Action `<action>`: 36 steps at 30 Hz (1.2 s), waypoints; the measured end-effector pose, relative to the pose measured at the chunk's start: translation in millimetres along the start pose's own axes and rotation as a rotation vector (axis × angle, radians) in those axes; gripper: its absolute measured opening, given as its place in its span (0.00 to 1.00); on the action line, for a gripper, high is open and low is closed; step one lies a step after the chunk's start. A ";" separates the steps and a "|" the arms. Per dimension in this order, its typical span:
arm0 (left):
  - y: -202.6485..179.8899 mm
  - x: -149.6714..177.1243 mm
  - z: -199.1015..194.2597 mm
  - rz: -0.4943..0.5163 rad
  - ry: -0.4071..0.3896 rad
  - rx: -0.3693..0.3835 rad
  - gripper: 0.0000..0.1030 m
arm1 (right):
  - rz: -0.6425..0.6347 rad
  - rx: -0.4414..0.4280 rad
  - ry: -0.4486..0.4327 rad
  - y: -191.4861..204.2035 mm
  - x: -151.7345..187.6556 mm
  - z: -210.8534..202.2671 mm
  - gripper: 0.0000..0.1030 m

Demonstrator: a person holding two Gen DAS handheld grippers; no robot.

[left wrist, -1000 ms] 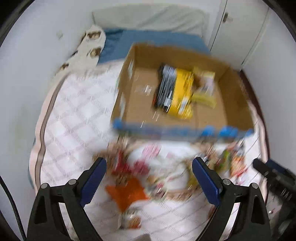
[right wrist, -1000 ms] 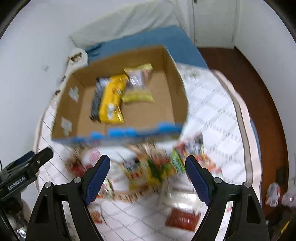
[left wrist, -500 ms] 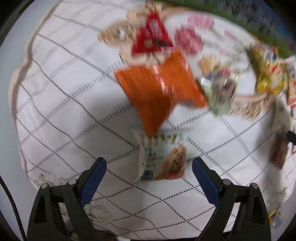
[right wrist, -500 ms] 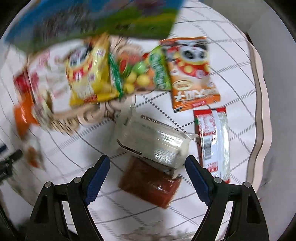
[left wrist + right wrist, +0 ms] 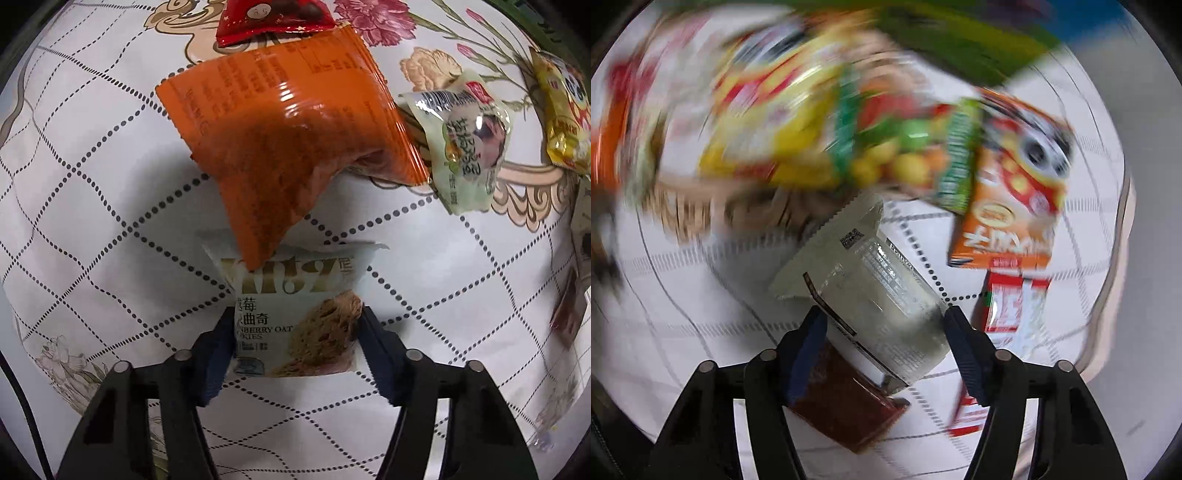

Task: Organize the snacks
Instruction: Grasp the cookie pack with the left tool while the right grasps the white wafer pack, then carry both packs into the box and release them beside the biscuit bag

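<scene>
Now that you've dropped from the box onto the bed, left fingers (image 5: 297, 332) close around the cookie pack (image 5: 295, 314), right fingers (image 5: 884, 332) around the clear pack (image 5: 879, 295), both pickups starting.

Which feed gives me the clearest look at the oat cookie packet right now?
The left wrist view: the oat cookie packet sits sharp and centred between the closing left gripper, its pads at the packet's sides, an orange packet overlapping its top. The right wrist view is blurred and does not show it.
</scene>
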State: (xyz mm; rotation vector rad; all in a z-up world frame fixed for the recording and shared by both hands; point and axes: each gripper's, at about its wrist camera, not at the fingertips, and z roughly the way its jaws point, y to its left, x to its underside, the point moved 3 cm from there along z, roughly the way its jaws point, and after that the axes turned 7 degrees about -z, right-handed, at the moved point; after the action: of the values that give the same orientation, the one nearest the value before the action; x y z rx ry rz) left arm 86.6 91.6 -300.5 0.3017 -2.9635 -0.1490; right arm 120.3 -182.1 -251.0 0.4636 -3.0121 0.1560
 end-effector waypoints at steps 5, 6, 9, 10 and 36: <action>-21.2 -3.1 -9.3 -0.015 -0.004 0.053 0.58 | 0.312 -0.403 0.028 -21.2 0.8 0.8 0.66; -27.2 -3.9 -11.6 -0.016 -0.007 0.073 0.58 | 0.297 -0.423 0.025 -18.8 -0.3 -1.7 0.67; -44.1 -5.3 -13.2 -0.003 -0.011 0.114 0.58 | 0.101 -0.253 -0.043 -3.7 -13.5 -15.2 0.82; -48.7 -6.0 -11.4 0.002 -0.004 0.124 0.58 | -0.006 -0.151 -0.057 5.3 -15.1 -15.1 0.83; -77.6 11.0 2.9 0.050 -0.065 0.097 0.47 | 0.273 -0.210 -0.047 37.2 38.0 40.6 0.49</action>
State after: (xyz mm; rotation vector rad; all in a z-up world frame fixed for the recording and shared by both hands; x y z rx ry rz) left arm 90.4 13.9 -310.6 0.2393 -3.0457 -0.0095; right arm 69.9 -162.7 -290.5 0.0374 -3.0767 -0.1544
